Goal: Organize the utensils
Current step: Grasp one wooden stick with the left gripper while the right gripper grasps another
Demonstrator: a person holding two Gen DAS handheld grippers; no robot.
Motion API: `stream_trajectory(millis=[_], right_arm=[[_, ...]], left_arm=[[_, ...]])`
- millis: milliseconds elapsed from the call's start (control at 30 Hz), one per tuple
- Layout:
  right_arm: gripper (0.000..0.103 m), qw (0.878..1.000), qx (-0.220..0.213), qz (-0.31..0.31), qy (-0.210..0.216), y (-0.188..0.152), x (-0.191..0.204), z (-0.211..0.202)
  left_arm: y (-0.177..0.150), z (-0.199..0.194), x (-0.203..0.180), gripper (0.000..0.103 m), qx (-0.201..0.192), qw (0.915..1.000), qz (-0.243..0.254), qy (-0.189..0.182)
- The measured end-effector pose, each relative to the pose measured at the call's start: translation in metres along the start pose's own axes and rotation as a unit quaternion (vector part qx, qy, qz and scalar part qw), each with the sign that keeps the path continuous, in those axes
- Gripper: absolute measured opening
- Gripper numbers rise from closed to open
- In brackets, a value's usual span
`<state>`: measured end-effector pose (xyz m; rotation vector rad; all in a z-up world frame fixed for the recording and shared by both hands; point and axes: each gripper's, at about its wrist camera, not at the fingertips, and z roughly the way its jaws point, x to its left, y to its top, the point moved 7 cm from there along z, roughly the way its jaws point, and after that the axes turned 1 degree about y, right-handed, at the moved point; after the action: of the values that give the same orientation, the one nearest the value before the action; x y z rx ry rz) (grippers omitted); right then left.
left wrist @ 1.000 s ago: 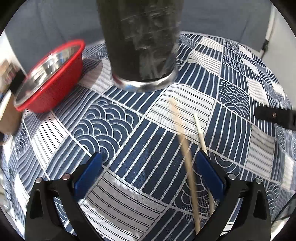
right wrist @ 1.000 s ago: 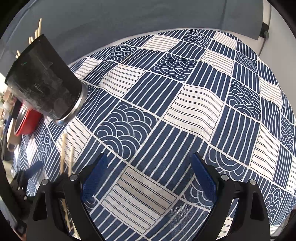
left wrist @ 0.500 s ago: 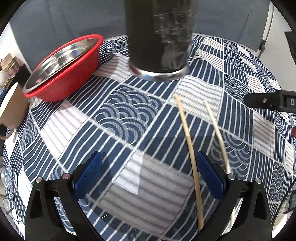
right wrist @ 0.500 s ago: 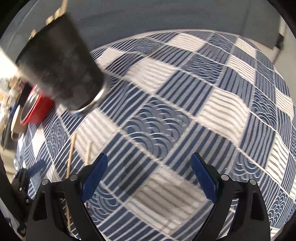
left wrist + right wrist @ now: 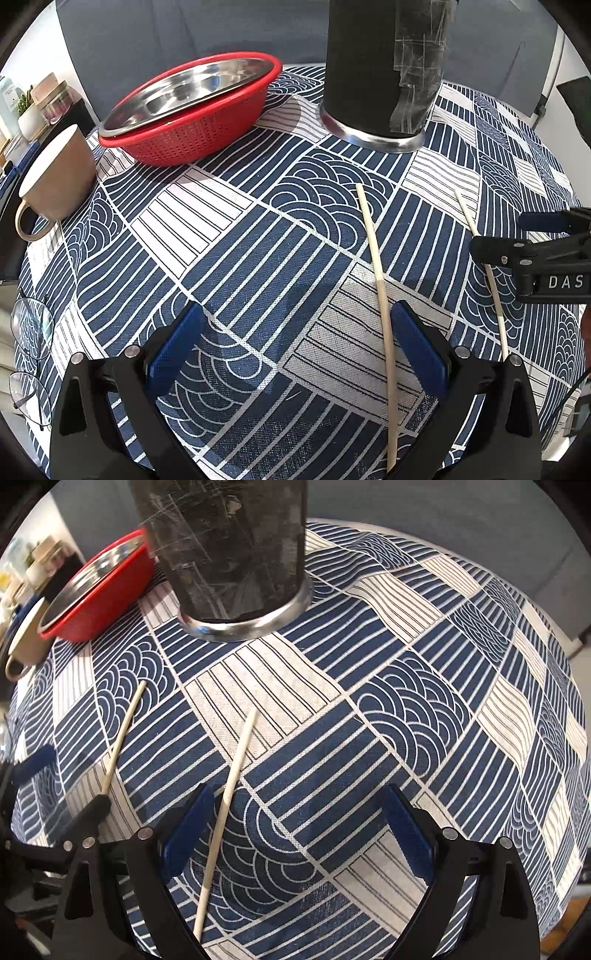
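Two pale wooden chopsticks lie on the patterned cloth. In the left wrist view one chopstick runs just inside my right finger and the other lies further right, partly under the right gripper's finger. In the right wrist view the nearer chopstick lies beside my left pad and the other lies further left. A tall black holder with a steel base stands behind them; it also shows in the right wrist view. My left gripper and right gripper are both open and empty, low over the cloth.
A red colander holding a steel dish stands at the back left, with a beige mug beside it. Glasses lie at the left table edge. A grey backdrop rises behind the table.
Both grippers have pulled back and turned toward the chopsticks. The right gripper swung left, so the holder and both chopsticks moved into the middle of its view.
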<state>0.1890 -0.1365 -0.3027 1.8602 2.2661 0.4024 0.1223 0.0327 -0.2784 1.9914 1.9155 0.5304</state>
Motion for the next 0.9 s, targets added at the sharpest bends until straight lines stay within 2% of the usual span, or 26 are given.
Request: stream_trajectory(millis=[33, 67, 300, 467, 500, 567, 600, 633, 667, 700, 733, 767, 800, 833, 900], right_arm=[[0.095, 1.0, 0.007, 0.01, -0.004, 0.0, -0.002, 0.002], [0.096, 1.0, 0.011, 0.013, -0.003, -0.001, -0.005, 0.003], [0.096, 1.0, 0.007, 0.0, 0.002, 0.002, -0.003, 0.005], [0.094, 1.0, 0.004, -0.014, 0.004, -0.011, -0.009, 0.0], [0.087, 1.0, 0.002, -0.015, 0.004, -0.012, -0.012, -0.002], [0.062, 1.0, -0.008, -0.014, 0.004, -0.016, -0.017, -0.011], [0.031, 1.0, -0.011, -0.017, 0.006, -0.017, -0.017, -0.016], [0.012, 1.0, -0.009, -0.022, 0.005, -0.019, -0.017, -0.018], [0.009, 1.0, -0.008, -0.027, 0.004, -0.021, -0.019, -0.019], [0.007, 0.999, -0.011, -0.035, 0.005, -0.024, -0.021, -0.02], [0.007, 0.999, -0.011, -0.035, 0.007, -0.025, -0.024, -0.02], [0.006, 1.0, -0.007, -0.029, 0.009, -0.025, -0.025, -0.02], [0.004, 1.0, -0.001, -0.012, 0.0, -0.025, -0.034, -0.02], [0.004, 1.0, 0.001, -0.003, -0.004, -0.021, -0.039, -0.021], [0.004, 1.0, 0.006, 0.009, -0.011, -0.021, -0.055, -0.022]], left_arm=[[0.0, 0.0, 0.0, 0.099, 0.003, 1.0, -0.001, 0.001], [0.001, 0.001, 0.0, 0.099, 0.006, 1.0, -0.002, 0.002], [0.004, 0.005, -0.005, 0.099, 0.007, 0.9998, -0.013, 0.009], [0.004, 0.006, -0.007, 0.099, 0.007, 0.9999, -0.009, 0.012], [0.004, 0.006, -0.007, 0.099, 0.01, 0.9999, -0.006, 0.01], [0.006, 0.008, -0.009, 0.099, 0.022, 0.9998, 0.001, 0.003], [0.006, 0.009, -0.009, 0.099, 0.029, 0.9996, 0.003, 0.0], [0.007, 0.01, -0.011, 0.097, 0.031, 0.9995, 0.007, -0.003], [0.009, 0.009, -0.012, 0.093, 0.028, 0.9994, 0.015, -0.009], [0.009, 0.006, -0.016, 0.081, 0.023, 0.9992, 0.029, -0.018], [0.011, 0.001, -0.023, 0.06, 0.019, 0.9983, 0.047, -0.03], [0.012, -0.001, -0.026, 0.045, 0.021, 0.9978, 0.052, -0.035], [0.012, -0.003, -0.029, 0.015, 0.03, 0.9972, 0.055, -0.042], [0.012, -0.002, -0.031, 0.006, 0.04, 0.9966, 0.052, -0.05], [0.013, -0.002, -0.029, 0.006, 0.043, 0.9967, 0.045, -0.052]])
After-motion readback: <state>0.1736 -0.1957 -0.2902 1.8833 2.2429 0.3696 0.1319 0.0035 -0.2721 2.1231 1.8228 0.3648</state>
